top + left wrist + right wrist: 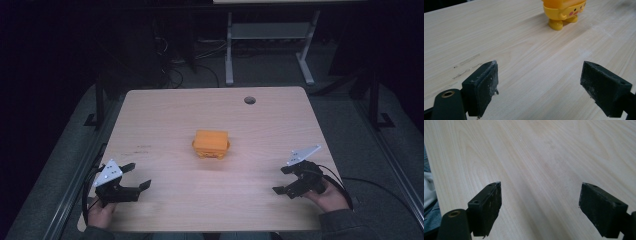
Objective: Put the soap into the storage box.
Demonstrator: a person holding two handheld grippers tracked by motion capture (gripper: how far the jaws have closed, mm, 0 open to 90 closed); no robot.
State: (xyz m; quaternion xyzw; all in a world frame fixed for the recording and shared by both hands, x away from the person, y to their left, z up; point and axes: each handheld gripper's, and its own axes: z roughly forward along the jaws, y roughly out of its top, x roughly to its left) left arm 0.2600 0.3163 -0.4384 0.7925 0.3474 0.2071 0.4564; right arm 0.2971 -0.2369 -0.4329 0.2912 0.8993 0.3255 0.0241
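tongs first: the left tongs (136, 175) sit low over the near left part of the table (165, 115), jaws spread wide with nothing between them, a grey three-cornered plate on top and a hand (101, 210) behind at the table's near edge. in the left gripper view the same tongs (539, 86) show two black pads (485, 85) well apart, dusted with pale specks, bare wood grain between them and a few faint dark scuffs on the wood to their left. the right tongs (283, 179) are over the near right part of the table, jaws likewise parted and holding nothing, gripped by the other hand (332, 197), with a cable trailing off toward the right edge. in the right gripper view those tongs (540, 202) frame plain light wood, and a strip of pale and blue cloth shows past the table's edge at the far left.

between the two, farther out and near the middle of the table, stands a small orange-yellow toy (211, 144), well apart from both tongs. the left gripper view catches its lower part (564, 12): stubby yellow feet, pink cheek spots, upright on the wood.

toward the far edge there is a round cable hole (249, 100) in the tabletop. beyond the table, on dark floor, stand the pale legs of another desk (265, 37).
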